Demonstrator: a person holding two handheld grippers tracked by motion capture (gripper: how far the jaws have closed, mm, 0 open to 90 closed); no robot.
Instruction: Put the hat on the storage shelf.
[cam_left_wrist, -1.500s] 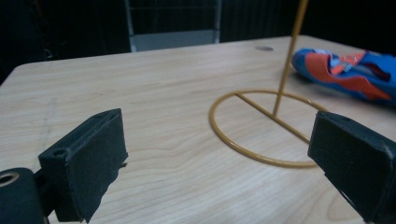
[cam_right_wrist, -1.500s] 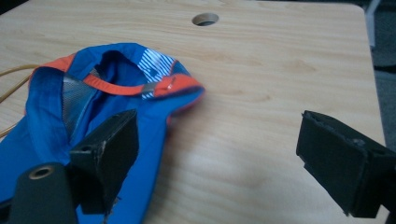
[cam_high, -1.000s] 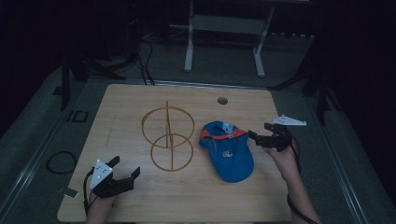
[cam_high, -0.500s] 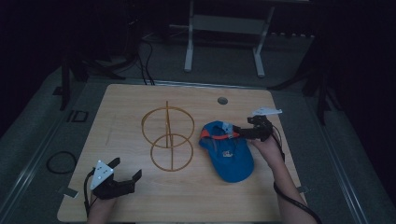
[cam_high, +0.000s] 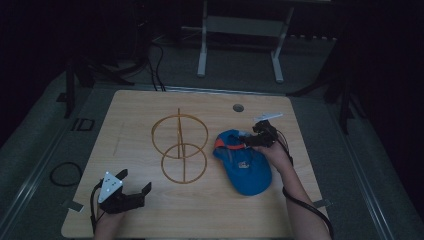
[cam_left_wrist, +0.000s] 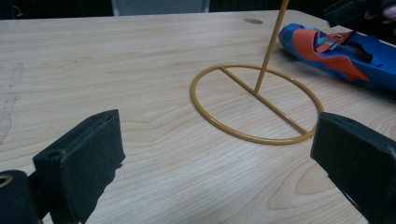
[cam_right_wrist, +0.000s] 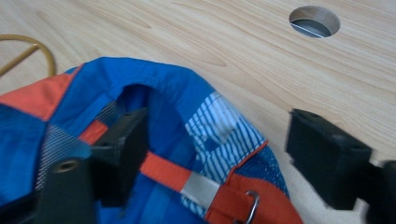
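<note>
A blue cap (cam_high: 245, 167) with orange panels lies on the right half of the wooden table (cam_high: 150, 215). My right gripper (cam_high: 247, 141) is at the cap's rear edge and is open. In the right gripper view it (cam_right_wrist: 215, 144) straddles the cap (cam_right_wrist: 140, 88): one jaw is over the rear opening, the other over bare wood, with the orange strap and buckle (cam_right_wrist: 205, 189) between them. A yellow wire stand (cam_high: 180, 145) with a ring base stands mid-table. My left gripper (cam_high: 135, 181) rests open near the front left, facing the stand's base ring (cam_left_wrist: 257, 102) and the cap (cam_left_wrist: 345, 51).
A round cable hole (cam_high: 238, 107) sits at the table's far side, close to the cap (cam_right_wrist: 314, 21). A metal frame (cam_high: 240, 30) stands on the floor beyond the table. A cable loop (cam_high: 65, 173) lies on the floor at left.
My right gripper has moved left and slightly toward the far side, from beside the cap onto its rear strap area. The left gripper has stayed put.
</note>
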